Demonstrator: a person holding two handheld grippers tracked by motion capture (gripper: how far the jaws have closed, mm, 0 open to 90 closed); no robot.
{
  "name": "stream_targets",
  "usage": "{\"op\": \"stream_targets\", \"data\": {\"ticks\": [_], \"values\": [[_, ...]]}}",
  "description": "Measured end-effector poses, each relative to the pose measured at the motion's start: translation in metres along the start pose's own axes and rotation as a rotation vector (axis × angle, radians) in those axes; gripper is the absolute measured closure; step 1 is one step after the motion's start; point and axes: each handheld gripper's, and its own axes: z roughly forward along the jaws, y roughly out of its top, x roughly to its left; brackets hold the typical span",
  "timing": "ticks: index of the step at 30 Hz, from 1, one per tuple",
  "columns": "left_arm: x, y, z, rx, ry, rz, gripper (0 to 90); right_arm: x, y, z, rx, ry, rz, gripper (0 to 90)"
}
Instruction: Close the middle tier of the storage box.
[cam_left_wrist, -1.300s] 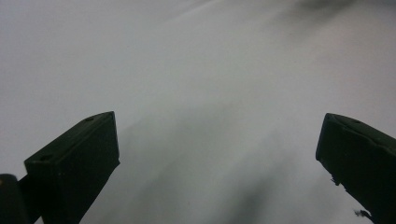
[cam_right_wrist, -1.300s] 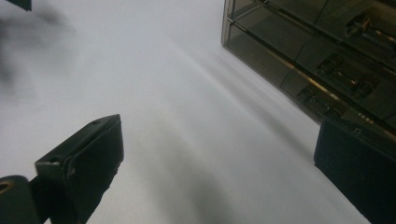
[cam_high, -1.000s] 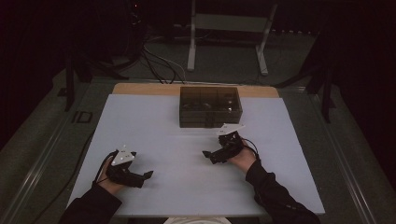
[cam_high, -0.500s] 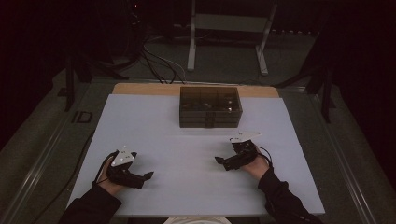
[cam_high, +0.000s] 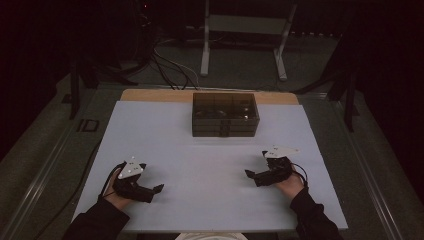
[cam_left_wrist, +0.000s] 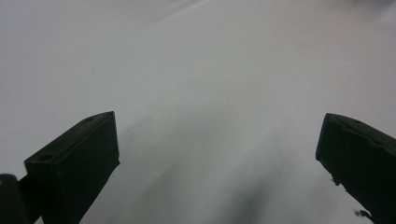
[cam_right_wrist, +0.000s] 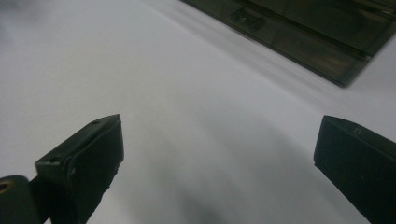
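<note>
A dark see-through plastic box (cam_high: 225, 114) with a shut lid sits at the far middle of the white table (cam_high: 210, 165); its corner also shows as the box (cam_right_wrist: 308, 28) in the right gripper view. My left gripper (cam_high: 156, 190) rests low at the near left, open, with bare white surface between its jaws (cam_left_wrist: 219, 158). Held at the near right, my right gripper (cam_high: 249, 174) points left and is open too, nothing between its jaws (cam_right_wrist: 219, 158). Both grippers are well short of the box.
A wooden strip (cam_high: 155, 95) edges the table's far side. Beyond it stand a metal stand's legs (cam_high: 242, 45) and loose cables (cam_high: 165, 65) on the dark floor. A dark rail (cam_high: 45, 170) runs along the left.
My right gripper has drawn back from just in front of the box toward the near right of the table. The left gripper has stayed in place.
</note>
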Motion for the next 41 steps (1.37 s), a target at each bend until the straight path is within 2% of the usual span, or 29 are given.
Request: {"op": "stream_targets", "data": {"ticks": [5,10,11,13,18,27,30,41], "values": [[0.000,0.000,0.000,0.002,0.002,0.001,1.0,-0.006,-0.013,-0.012,0.010,-0.023,0.020,1.7],[0.000,0.000,0.001,0.006,-0.001,0.001,1.0,-0.010,-0.025,-0.021,-0.002,-0.043,0.075,1.7],[0.000,0.000,0.001,0.006,-0.001,0.001,1.0,-0.010,-0.025,-0.021,-0.002,-0.043,0.075,1.7],[0.000,0.000,0.002,0.007,-0.003,-0.001,1.0,-0.012,-0.031,-0.023,-0.014,-0.050,0.105,1.7],[0.000,-0.001,0.003,0.014,-0.005,0.004,1.0,-0.015,-0.036,-0.018,0.003,-0.074,0.121,1.7],[-0.002,-0.001,0.002,0.008,-0.016,0.006,0.9,-0.013,-0.040,-0.016,0.019,-0.050,0.116,1.7],[-0.002,-0.001,0.003,0.011,-0.017,0.008,0.9,-0.011,-0.040,-0.014,0.041,-0.042,0.106,1.7],[-0.001,-0.001,0.004,0.015,-0.018,0.006,1.0,-0.013,-0.040,-0.013,0.050,-0.046,0.109,1.7]]}}
